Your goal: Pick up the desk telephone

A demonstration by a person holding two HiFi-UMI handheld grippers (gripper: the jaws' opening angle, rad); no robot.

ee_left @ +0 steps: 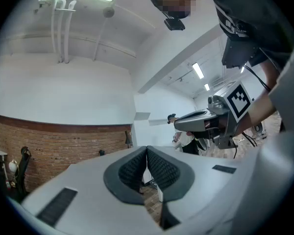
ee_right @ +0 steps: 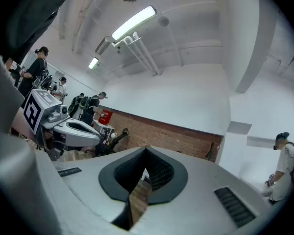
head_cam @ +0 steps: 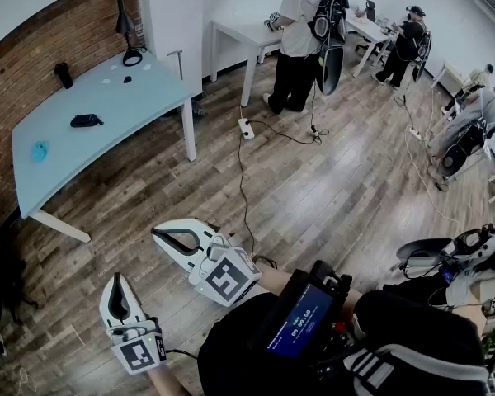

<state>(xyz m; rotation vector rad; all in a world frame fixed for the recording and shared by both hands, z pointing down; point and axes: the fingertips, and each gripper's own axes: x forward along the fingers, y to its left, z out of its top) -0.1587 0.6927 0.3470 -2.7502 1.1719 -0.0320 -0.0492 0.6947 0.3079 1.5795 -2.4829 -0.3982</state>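
Note:
A flat black device (head_cam: 86, 120), possibly the desk telephone, lies on the pale blue table (head_cam: 148, 97) far ahead at the left. Both grippers are held low over the wooden floor, well short of the table. My left gripper (head_cam: 116, 280) is shut and empty, its ribbed pads (ee_left: 159, 168) meeting at the tip. My right gripper (head_cam: 157, 233) is also shut with nothing in it; its pads (ee_right: 159, 170) touch at the tip. Each gripper shows in the other's view: the right gripper (ee_left: 201, 119) and the left gripper (ee_right: 73, 131).
On the table stand a black desk lamp (head_cam: 126, 23), a black cup (head_cam: 63, 75) and a blue object (head_cam: 40, 151). A brick wall (head_cam: 33, 48) runs behind it. A power strip and cable (head_cam: 246, 129) lie on the floor. Several people (head_cam: 301, 35) stand at white desks beyond.

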